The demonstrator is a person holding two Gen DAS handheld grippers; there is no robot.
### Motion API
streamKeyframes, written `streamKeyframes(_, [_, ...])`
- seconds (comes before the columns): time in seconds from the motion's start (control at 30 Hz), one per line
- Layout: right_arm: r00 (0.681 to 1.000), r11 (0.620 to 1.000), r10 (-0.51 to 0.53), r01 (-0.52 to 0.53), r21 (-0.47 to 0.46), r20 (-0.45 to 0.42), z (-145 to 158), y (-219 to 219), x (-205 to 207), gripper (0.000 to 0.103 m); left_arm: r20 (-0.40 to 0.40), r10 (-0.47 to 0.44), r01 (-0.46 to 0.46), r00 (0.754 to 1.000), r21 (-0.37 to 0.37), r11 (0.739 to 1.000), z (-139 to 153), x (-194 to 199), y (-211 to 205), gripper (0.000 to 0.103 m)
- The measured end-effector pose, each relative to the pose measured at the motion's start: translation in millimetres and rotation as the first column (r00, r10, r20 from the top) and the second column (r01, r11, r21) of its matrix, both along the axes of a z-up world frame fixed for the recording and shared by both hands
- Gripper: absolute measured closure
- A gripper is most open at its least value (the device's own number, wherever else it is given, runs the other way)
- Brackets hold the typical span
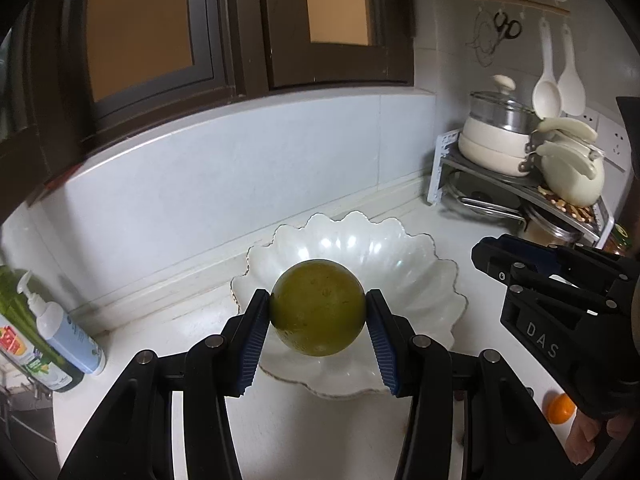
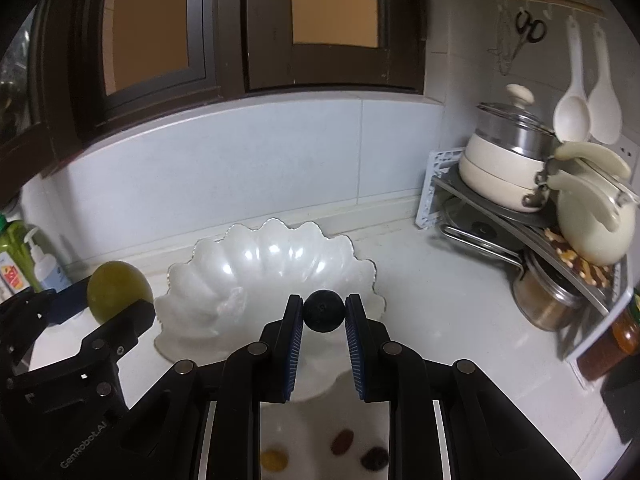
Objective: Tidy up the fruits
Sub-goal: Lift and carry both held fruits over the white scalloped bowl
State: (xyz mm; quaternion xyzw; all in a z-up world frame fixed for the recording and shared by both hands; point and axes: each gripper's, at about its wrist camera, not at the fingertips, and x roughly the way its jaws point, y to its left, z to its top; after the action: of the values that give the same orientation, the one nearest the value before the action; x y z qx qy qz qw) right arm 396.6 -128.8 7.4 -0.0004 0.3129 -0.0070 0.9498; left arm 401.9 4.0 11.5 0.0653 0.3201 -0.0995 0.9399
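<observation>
Well, your left gripper (image 1: 318, 314) clamped the green fruit (image 1: 318, 307) above the bowl (image 1: 420, 256); your right gripper (image 2: 323, 314) pinched a dark fruit (image 2: 323, 311). Lowering each before releasing looked wisest.

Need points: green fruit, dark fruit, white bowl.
green fruit (image 1: 318, 307), left wrist view, middle of its front face
dark fruit (image 2: 323, 311), right wrist view, centre of the ball
white bowl (image 2: 256, 256), right wrist view, bare inner wall
</observation>
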Motion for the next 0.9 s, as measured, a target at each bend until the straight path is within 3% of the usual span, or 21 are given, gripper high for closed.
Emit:
streamKeyframes(0.37, [0.994,1.000,0.022,-0.022,0.000,-0.105,-16.5,-2.6,62.1,0.080,-0.114,-0.018,0.021,0.993,0.027,0.999,-22.1,66.1,-0.4,0.055])
streamKeyframes(0.9, [0.957,0.999,0.012,-0.022,-0.029,-0.288,-55.3,-6.0,129.4,0.080,-0.273,-0.045,0.064,0.961,0.060,0.996,-69.2,140.6,-12.4,0.055])
